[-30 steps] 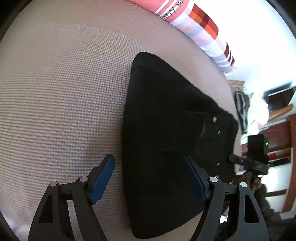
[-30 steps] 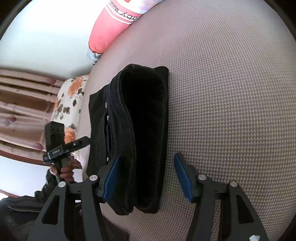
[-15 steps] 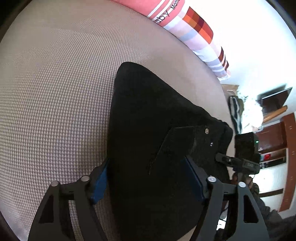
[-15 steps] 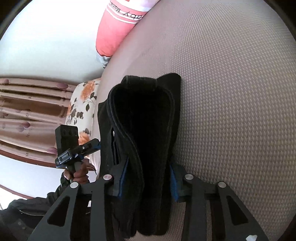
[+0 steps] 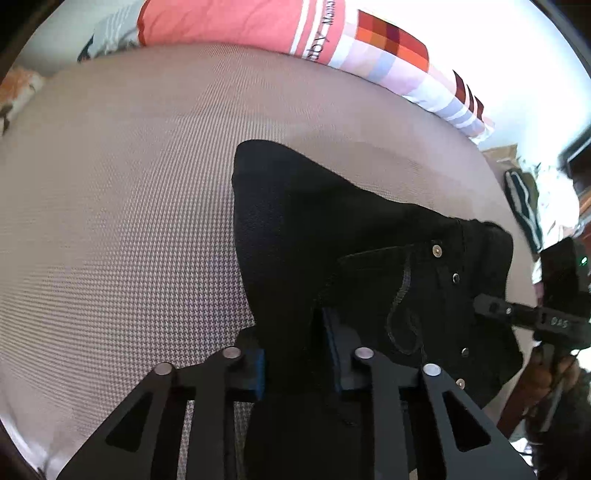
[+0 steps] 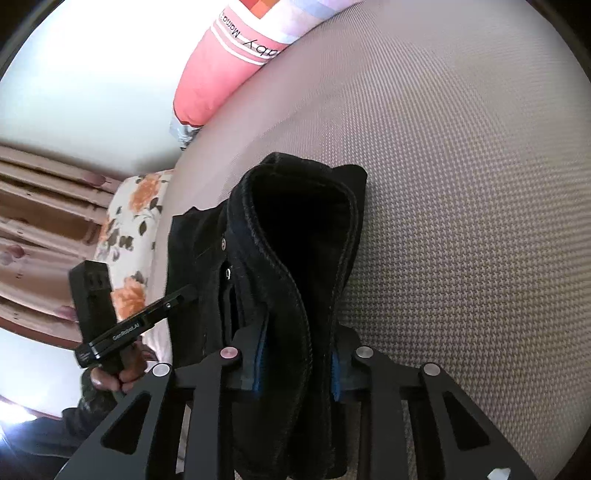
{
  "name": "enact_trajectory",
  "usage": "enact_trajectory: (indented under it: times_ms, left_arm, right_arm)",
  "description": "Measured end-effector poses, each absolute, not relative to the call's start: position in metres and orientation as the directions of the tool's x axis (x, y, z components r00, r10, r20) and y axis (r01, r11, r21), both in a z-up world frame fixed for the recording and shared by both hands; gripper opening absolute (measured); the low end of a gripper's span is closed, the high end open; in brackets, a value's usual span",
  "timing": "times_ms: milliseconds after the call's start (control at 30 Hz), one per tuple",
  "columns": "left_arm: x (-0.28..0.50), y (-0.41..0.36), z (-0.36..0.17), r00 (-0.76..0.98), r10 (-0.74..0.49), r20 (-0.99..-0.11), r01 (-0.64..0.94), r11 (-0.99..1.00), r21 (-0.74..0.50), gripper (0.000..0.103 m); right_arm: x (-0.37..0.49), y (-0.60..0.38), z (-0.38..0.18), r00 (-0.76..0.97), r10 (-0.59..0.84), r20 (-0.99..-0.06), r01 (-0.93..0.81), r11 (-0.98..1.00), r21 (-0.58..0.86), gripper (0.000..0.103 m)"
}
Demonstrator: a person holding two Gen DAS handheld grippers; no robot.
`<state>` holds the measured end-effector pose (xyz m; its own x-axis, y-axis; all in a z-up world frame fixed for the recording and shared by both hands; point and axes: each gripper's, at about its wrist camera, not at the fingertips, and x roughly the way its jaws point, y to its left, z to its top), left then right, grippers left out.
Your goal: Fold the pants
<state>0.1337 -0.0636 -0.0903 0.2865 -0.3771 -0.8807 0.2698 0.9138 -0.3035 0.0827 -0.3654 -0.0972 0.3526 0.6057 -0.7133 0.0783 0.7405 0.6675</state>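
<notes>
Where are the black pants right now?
The black pants lie folded on the beige bed cover, below the pink pillow. Both tools, left and right, are clamped on them at opposite ends.

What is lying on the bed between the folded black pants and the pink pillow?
Nothing: in the left wrist view only bare bedcover lies between the pants and the pillow.
</notes>
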Motion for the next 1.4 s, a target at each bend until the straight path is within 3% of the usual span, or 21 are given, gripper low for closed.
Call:
enact_trajectory:
  times_ms: [433,833,1400]
  left_arm:
    - [0.127,-0.066,-0.058,0.357,-0.369,-0.858,0.314,0.913,-0.262,0.015]
    - [0.193,-0.07,-0.025,0.427,-0.354,-0.832,0.312,0.921,-0.232,0.015]
    - [0.304,-0.076,-0.057,0.456,-0.274,-0.847,0.262,0.951,-0.166,0.016]
  right_arm:
    - [0.091,-0.345,-0.063,0.403,0.575,-0.712,0.061,0.76,0.648,0.02]
    - [0.162,-0.341,-0.056,0.435,0.595,-0.676,0.036,0.739,0.673,0.019]
    - [0.275,-0.344,-0.069,0.455,0.509,-0.73,0.034,0.81,0.586,0.019]
